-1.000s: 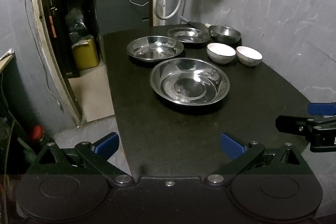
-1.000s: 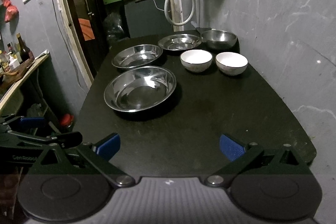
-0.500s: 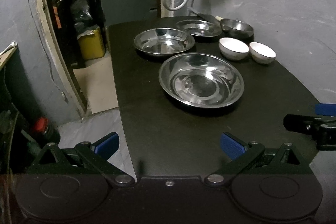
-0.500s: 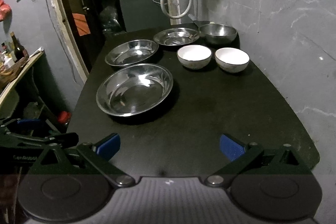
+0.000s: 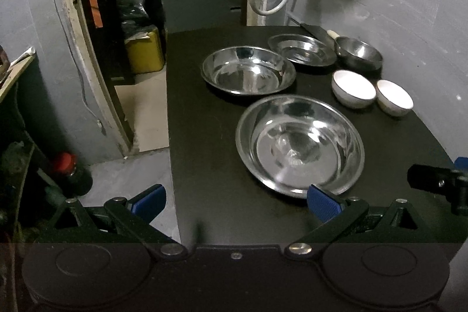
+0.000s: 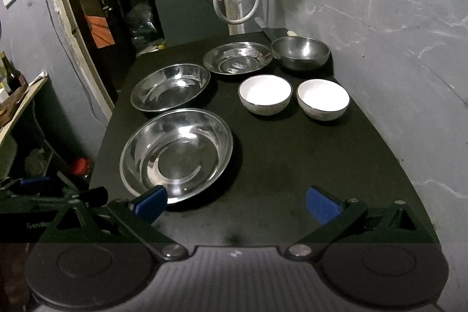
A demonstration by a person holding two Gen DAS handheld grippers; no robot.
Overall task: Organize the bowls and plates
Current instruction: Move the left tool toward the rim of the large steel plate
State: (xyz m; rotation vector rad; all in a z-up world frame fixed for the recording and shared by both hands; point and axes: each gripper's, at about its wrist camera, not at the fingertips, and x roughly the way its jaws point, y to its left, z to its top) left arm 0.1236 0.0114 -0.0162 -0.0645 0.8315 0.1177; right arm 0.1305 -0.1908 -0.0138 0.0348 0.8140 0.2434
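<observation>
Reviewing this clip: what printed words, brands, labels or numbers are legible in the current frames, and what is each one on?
"GenRo": pale lettering on the black body of the left hand-held gripper, seen at the left edge of the right wrist view; the rest of the word is hidden.
Blue sticker inside the small far steel plate: too blurred to read.
Dark glass bottle on the side shelf: no readable label.
Nothing else legible.
</observation>
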